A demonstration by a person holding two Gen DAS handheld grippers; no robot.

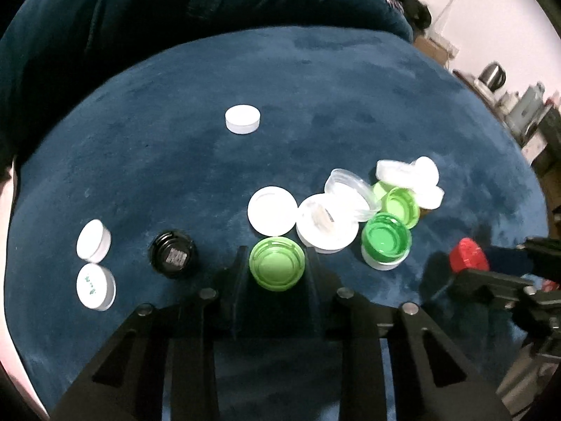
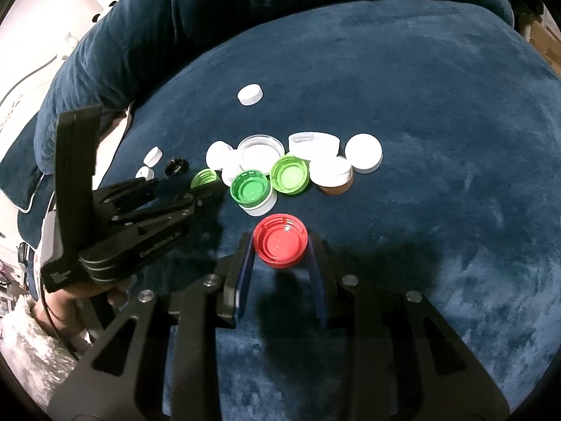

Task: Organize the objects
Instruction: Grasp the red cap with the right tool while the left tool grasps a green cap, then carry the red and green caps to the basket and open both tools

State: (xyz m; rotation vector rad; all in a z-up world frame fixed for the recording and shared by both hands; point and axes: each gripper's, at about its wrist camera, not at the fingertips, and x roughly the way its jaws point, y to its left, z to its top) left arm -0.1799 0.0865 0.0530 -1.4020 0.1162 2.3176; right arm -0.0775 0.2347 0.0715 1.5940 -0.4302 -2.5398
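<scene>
- The light green cap (image 1: 277, 264), open side up, sits between the jaws of the left gripper (image 1: 277, 270), which are closed on its sides.
- The red cap (image 2: 280, 245), open side up, is clamped between the jaws of the right gripper (image 2: 280, 256).
- A mixed pile (image 2: 291, 165) of white, clear and green caps lies just beyond both grippers on the blue cushion (image 2: 420, 105).
- A black cap (image 1: 172, 254) and two white caps (image 1: 94, 263) lie to the left; one white cap (image 1: 242, 119) lies apart, farther back.
</scene>
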